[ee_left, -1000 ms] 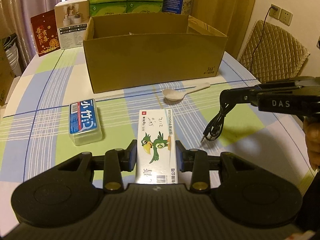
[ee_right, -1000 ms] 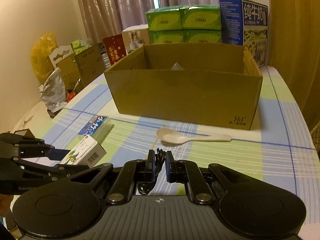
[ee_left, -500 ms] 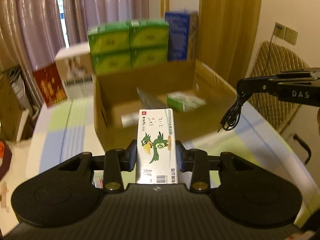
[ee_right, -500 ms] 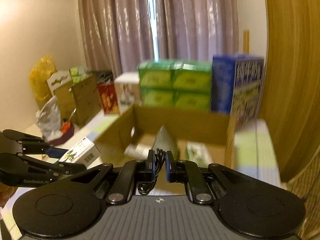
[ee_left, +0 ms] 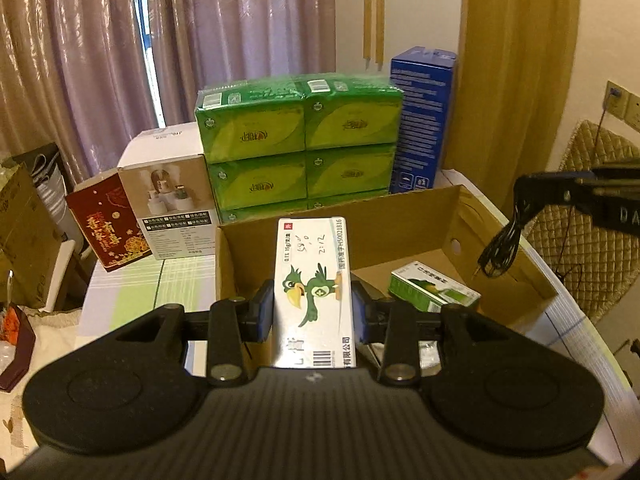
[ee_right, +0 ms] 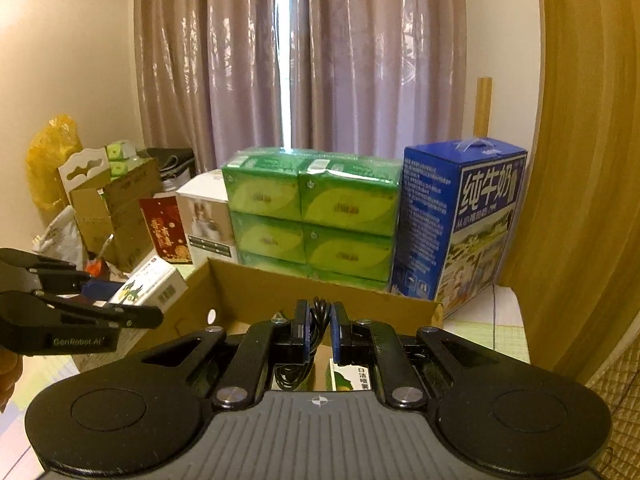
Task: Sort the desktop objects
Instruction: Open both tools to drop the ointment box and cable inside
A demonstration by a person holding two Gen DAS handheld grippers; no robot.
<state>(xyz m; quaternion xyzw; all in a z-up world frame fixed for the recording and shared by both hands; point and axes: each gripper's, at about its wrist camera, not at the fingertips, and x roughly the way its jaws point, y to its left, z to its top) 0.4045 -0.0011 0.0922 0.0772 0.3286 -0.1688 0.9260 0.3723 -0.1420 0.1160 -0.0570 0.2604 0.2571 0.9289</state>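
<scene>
Left hand-held gripper (ee_left: 312,312) clamped on parrot-printed medicine box (ee_left: 314,280), right hand-held gripper (ee_right: 320,332) pinched shut on coiled black cable (ee_right: 318,320), both poised over cardboard box (ee_left: 460,216) for dropping in.

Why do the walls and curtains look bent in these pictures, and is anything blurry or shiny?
Both wrist views are fisheye, so edges bow and corners go black. In the right wrist view the curtains show glossy streaks. In the left wrist view the medicine box is sharp; the right gripper sits dark at the frame edge.
</scene>
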